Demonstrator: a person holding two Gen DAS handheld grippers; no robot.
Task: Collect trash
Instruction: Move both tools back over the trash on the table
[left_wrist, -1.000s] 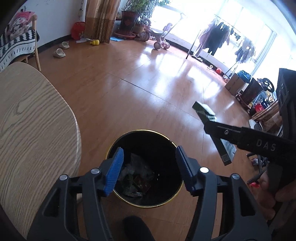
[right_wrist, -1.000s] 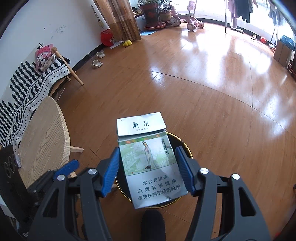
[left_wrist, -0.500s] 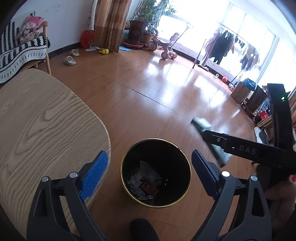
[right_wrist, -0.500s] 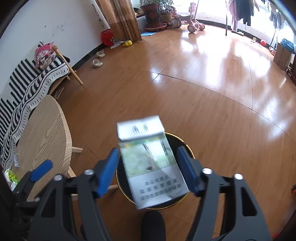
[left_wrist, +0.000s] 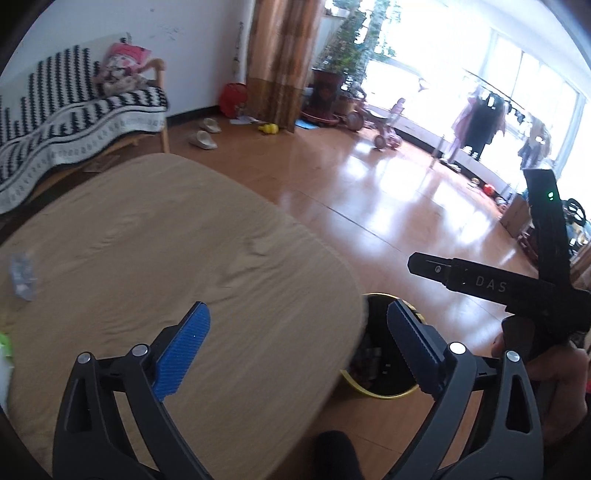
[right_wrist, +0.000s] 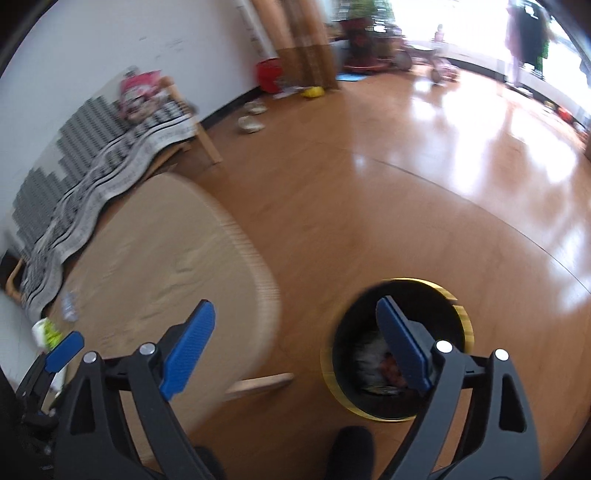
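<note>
Now both grippers are empty, jaws opening: left gripper (left_wrist: 297, 345), right gripper (right_wrist: 297, 347). Step in hand looks like going for more trash. A clear wrapper (left_wrist: 23, 275) and a green-white scrap (right_wrist: 46, 332) lie at the counter (left_wrist: 166, 240) far edge; their long axes are too blurred to tell. The bin (right_wrist: 463, 321) stands on the floor beside it. Next: reach across.

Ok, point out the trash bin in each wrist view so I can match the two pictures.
Left wrist view: the trash bin sits low and right of centre, partly hidden behind the round wooden table and the gripper's right finger.
Right wrist view: the trash bin sits low and right of centre on the floor, nearly its whole rim visible, with trash inside.
Shared landmark: the round wooden table, just left of the bin in both.
</note>
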